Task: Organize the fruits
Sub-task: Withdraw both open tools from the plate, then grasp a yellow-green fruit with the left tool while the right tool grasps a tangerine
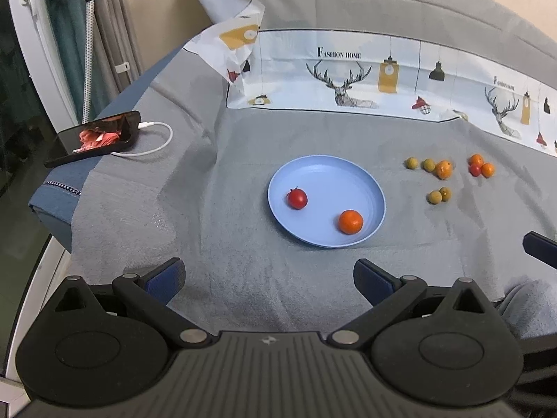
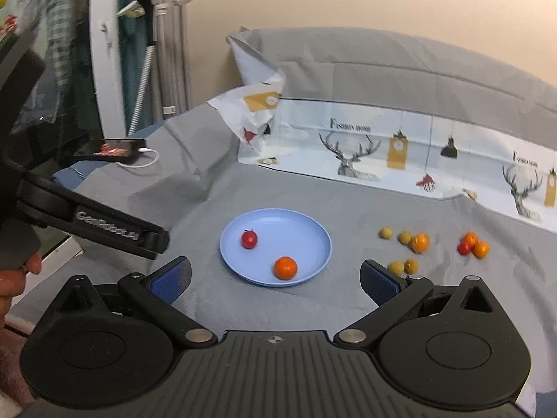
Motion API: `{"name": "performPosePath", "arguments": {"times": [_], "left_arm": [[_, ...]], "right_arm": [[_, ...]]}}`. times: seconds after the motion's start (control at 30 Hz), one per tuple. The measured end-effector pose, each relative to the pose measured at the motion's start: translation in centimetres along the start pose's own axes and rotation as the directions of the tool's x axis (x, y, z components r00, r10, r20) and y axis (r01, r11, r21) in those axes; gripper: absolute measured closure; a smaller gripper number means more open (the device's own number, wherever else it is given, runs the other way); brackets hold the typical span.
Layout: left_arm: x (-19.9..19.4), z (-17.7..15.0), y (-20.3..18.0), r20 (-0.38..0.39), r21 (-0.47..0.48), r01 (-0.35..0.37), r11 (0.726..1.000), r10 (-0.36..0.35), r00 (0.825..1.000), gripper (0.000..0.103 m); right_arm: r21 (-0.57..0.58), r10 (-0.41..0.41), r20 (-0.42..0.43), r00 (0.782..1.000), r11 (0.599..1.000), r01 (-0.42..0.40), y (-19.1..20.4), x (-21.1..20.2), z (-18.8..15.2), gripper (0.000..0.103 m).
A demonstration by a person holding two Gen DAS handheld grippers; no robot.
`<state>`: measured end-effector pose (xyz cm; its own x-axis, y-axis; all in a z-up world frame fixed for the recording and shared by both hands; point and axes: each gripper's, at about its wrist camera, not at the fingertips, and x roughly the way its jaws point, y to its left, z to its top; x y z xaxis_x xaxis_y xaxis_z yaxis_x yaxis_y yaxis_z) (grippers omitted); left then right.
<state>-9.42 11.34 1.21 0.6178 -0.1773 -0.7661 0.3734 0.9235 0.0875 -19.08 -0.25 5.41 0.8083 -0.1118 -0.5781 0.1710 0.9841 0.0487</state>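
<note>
Both claws: left gripper (image 1: 269, 280) and right gripper (image 2: 275, 280) spread wide, holding nothing.
Plate: blue plate (image 2: 315, 233) at 12 o'clock, holding tomato (image 2: 249, 239) and tangerine (image 2: 285, 268).
Loose fruit: pile (image 2: 419, 242) at 2 o'clock.
Handling: probably light, squashy, rolls; pinch gently across the middle.

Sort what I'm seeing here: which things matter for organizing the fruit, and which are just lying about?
Job:
blue plate
red tomato and orange on the plate
loose fruits on the grey cloth
left hand-held gripper, right hand-held gripper, both open

Lying about:
phone with white cable
deer-print sheet
</note>
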Motion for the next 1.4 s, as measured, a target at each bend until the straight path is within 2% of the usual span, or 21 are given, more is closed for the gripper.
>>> {"name": "performPosePath", "arguments": {"times": [0.23, 0.43, 0.53, 0.7, 0.83, 0.93, 1.03, 1.13, 1.2, 1.3, 1.4], "left_arm": [[2.8, 2.2, -2.3, -0.064, 0.035, 0.018, 0.999, -0.016, 0.998, 0.000], [6.3, 4.5, -7.1, -0.107, 0.104, 0.077, 0.992, -0.066, 0.992, 0.000], [8.9, 5.7, -10.3, -0.144, 0.140, 0.114, 0.984, -0.093, 0.985, 0.000], [13.5, 7.7, -16.6, -0.179, 0.227, 0.185, 0.956, -0.145, 0.973, 0.000], [17.5, 8.9, -21.9, -0.199, 0.316, 0.238, 0.919, -0.181, 0.963, 0.000], [20.7, 9.3, -24.8, -0.215, 0.353, 0.240, 0.904, -0.172, 0.961, 0.000], [24.5, 9.8, -26.9, -0.244, 0.369, 0.238, 0.899, -0.154, 0.958, 0.000], [28.4, 10.2, -28.2, -0.290, 0.375, 0.236, 0.896, -0.128, 0.948, 0.000], [30.5, 10.3, -28.6, -0.325, 0.368, 0.242, 0.898, -0.120, 0.938, 0.000], [32.5, 10.5, -28.5, -0.358, 0.338, 0.275, 0.900, -0.147, 0.922, 0.000], [33.0, 10.9, -28.4, -0.361, 0.331, 0.299, 0.895, -0.172, 0.916, 0.000]], "right_arm": [[0.114, -0.073, -0.028, 0.997, 0.991, 0.076, -4.0, 2.0, -0.7, 0.001], [0.220, -0.200, -0.044, 0.979, 0.954, 0.205, -9.8, 2.9, -1.6, 0.001], [0.273, -0.275, -0.065, 0.959, 0.920, 0.282, -13.5, 3.6, -2.1, 0.001], [0.353, -0.404, -0.111, 0.908, 0.838, 0.416, -20.3, 5.4, -2.9, 0.001], [0.391, -0.462, -0.156, 0.873, 0.783, 0.484, -25.6, 8.4, -3.4, 0.001], [0.396, -0.490, -0.180, 0.853, 0.758, 0.519, -29.6, 11.6, -4.0, 0.001], [0.391, -0.500, -0.198, 0.843, 0.748, 0.536, -33.1, 15.4, -4.4, 0.001], [0.355, -0.507, -0.214, 0.835, 0.756, 0.550, -35.9, 20.0, -4.8, 0.001], [0.345, -0.496, -0.224, 0.839, 0.765, 0.544, -37.3, 22.4, -5.0, 0.001], [0.333, -0.476, -0.240, 0.846, 0.778, 0.532, -38.9, 26.0, -5.2, 0.001], [0.300, -0.482, -0.254, 0.839, 0.785, 0.542, -39.5, 29.0, -5.4, 0.000]]}}
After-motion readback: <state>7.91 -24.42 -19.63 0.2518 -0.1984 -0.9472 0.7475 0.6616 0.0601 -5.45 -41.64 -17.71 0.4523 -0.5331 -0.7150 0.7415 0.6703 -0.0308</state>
